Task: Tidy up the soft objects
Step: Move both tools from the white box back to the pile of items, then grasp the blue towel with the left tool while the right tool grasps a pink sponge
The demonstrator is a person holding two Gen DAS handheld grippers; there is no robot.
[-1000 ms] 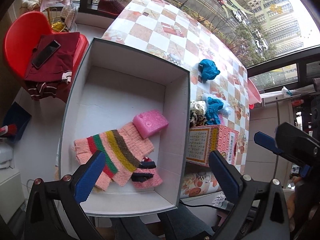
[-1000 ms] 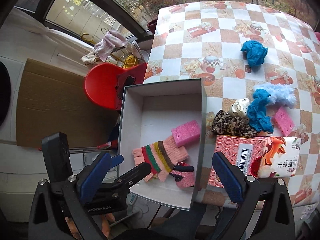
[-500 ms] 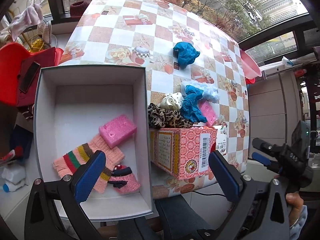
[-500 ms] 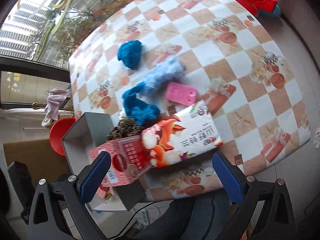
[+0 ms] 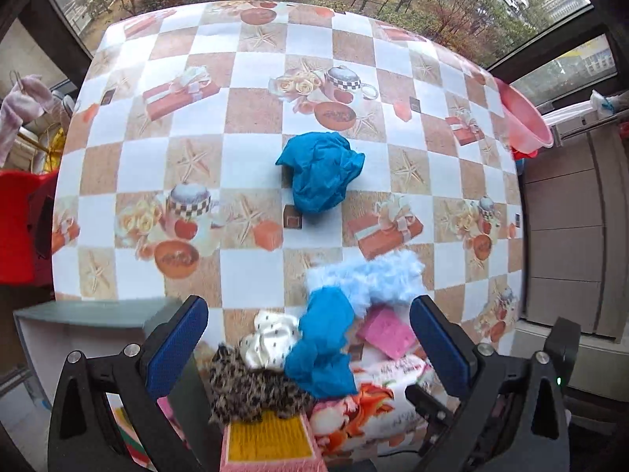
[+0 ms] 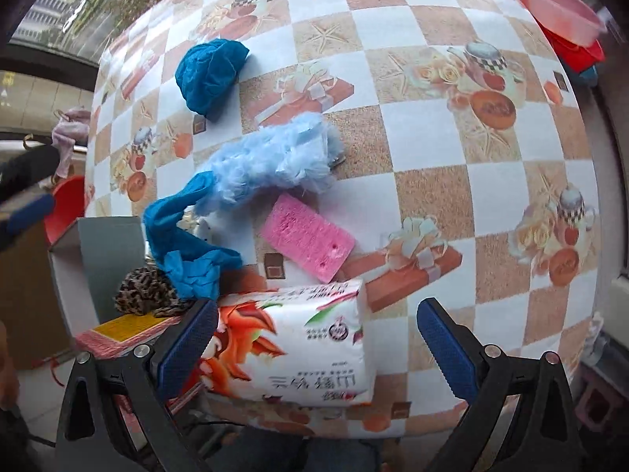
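Observation:
Soft things lie on the checked tablecloth. A crumpled blue cloth (image 5: 320, 173) (image 6: 210, 72) lies alone mid-table. Nearer lie a fluffy light-blue piece (image 5: 373, 279) (image 6: 275, 161), a long blue cloth (image 5: 322, 348) (image 6: 184, 244), a pink sponge (image 5: 387, 332) (image 6: 306, 242), a white dotted scrunchie (image 5: 269, 340) and a leopard-print scrunchie (image 5: 251, 387) (image 6: 147, 293). My left gripper (image 5: 308, 344) is open and empty above this pile. My right gripper (image 6: 316, 348) is open and empty over a tissue pack (image 6: 298, 346).
A grey open box (image 5: 90, 314) (image 6: 106, 251) stands at the table's near left edge. A pink carton (image 5: 271, 446) (image 6: 118, 334) lies beside the tissue pack. A pink basin (image 5: 525, 118) (image 6: 550, 2) sits at the far right corner. A red chair (image 5: 23, 228) stands left.
Both grippers have swung away from the box toward the pile on the table. The box and its contents have slid mostly out of view. Both stay open and empty.

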